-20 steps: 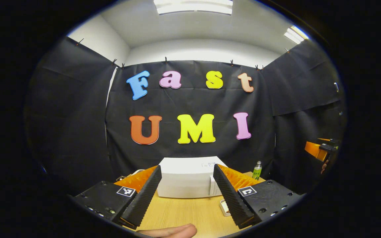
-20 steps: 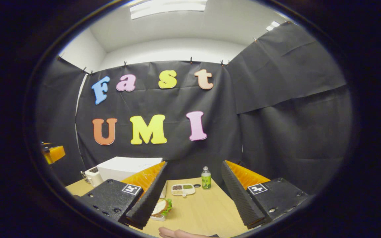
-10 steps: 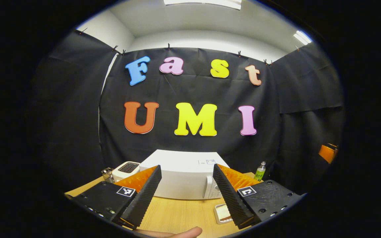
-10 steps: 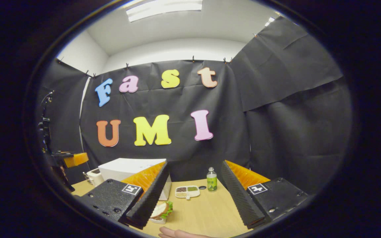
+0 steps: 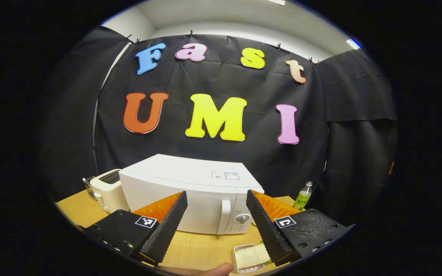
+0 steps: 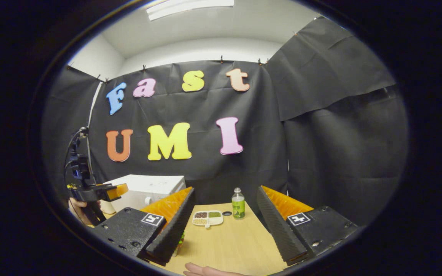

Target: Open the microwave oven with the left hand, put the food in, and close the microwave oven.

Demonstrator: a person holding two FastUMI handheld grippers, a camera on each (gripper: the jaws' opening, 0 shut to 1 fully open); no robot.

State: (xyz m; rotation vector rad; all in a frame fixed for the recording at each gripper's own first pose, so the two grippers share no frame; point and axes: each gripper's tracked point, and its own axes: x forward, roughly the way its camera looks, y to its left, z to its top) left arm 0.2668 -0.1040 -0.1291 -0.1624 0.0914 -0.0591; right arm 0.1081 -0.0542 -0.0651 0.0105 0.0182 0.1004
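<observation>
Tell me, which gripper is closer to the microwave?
Left. The left gripper faces the microwave door; the right gripper hangs off to its right, toward the bottle.

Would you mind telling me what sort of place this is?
Probably a staged kitchen booth: a microwave and toaster on a wooden table, hung round with black cloth.

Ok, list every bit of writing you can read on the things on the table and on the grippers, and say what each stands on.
None can be read.
Sticker on top of the microwave oven: print too small to read.
Control panel of the microwave oven: marks too small to read.
Label on the green bottle: blurred.
Square markers on the left gripper and right gripper: coded patterns, not words.
</observation>
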